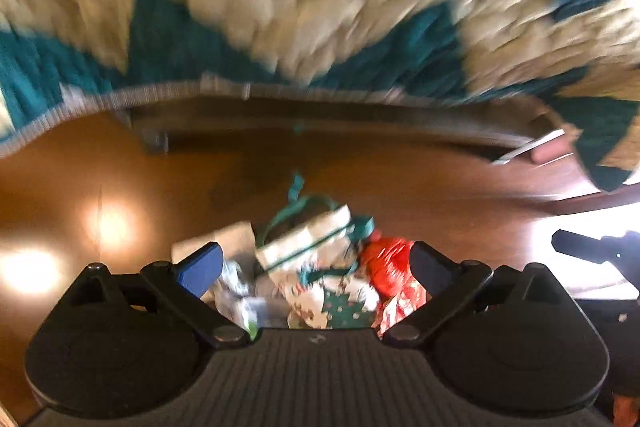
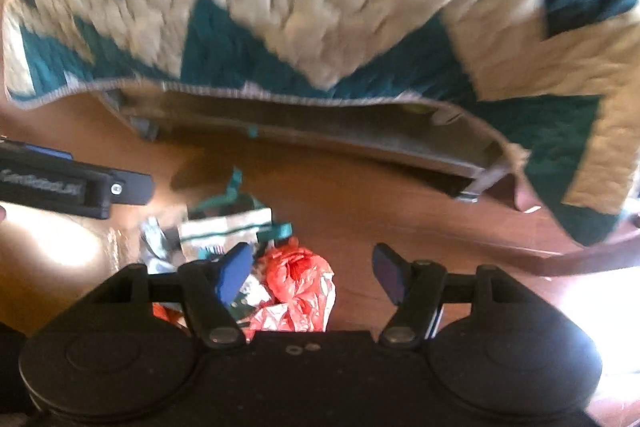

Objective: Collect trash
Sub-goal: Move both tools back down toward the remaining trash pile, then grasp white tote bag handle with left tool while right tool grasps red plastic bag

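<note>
**Trash pile straight below both grippers**

Your left gripper points down over the trash, jaws spread wide, the whole heap framed between them, nothing pinched. Your right gripper, jaws spread and empty, sits over the red wrapper at the pile's right. Beyond lie the floor and quilt.

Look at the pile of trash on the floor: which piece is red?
The crumpled red plastic wrapper at the pile's right edge; the white bag with green stripes beside it is pale, not red.
</note>
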`<state>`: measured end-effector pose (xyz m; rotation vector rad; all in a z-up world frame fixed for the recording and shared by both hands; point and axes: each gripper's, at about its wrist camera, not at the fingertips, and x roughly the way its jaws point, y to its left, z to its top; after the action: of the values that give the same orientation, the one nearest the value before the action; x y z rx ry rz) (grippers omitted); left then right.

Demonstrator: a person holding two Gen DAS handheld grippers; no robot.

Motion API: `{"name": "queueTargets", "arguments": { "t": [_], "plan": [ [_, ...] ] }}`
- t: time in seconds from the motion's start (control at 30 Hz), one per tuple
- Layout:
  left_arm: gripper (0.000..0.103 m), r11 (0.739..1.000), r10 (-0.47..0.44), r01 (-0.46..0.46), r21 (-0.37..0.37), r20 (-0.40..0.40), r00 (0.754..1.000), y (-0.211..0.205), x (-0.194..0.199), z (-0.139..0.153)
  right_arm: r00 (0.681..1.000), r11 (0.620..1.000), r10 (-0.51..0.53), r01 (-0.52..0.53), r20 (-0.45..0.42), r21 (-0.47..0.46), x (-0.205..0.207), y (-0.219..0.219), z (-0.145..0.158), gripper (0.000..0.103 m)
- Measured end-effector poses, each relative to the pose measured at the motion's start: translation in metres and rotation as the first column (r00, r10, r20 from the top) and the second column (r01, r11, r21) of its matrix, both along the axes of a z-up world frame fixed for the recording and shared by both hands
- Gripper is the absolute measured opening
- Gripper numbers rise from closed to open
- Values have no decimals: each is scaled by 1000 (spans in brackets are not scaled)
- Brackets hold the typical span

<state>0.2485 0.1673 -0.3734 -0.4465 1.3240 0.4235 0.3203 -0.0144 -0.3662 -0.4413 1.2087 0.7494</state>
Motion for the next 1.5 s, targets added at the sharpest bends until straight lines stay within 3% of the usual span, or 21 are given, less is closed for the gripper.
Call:
{"name": "queueTargets", "arguments": {
  "t": [0.13,0.4,0.57,0.87,1.17,1.23,1.37,1.5],
  "plan": [
    [100,992,65,-75,-98,-104,992,17,2,-57,995,997,68,-70,-77,-34,5,15,-47,66],
    [100,968,131,-172,-181,-218,967,36,3,-140,980,994,40,-59,-194,-91,16,27,-123,66],
    [100,966,103,-159,-205,-260,960,29,5,-170,974,992,56,-79,-220,-96,13,38,-149,66],
    [98,956,107,-171,-239,-259,960,27,12,-194,971,988,48,-80,-232,-129,11,46,-183,66],
    [49,962,92,-160,-220,-291,952,26,19,-208,966,988,-4,-36,-257,-153,20,44,-198,64],
    [36,961,99,-169,-219,-296,950,27,18,-208,963,988,-27,-16,-269,-156,23,40,-197,51],
    [12,955,114,-180,-237,-268,957,29,17,-203,962,984,-57,8,-268,-180,27,35,-192,46],
    [8,953,96,-156,-261,-228,969,26,19,-189,965,981,-61,11,-256,-193,28,30,-177,44]
  ]
}}
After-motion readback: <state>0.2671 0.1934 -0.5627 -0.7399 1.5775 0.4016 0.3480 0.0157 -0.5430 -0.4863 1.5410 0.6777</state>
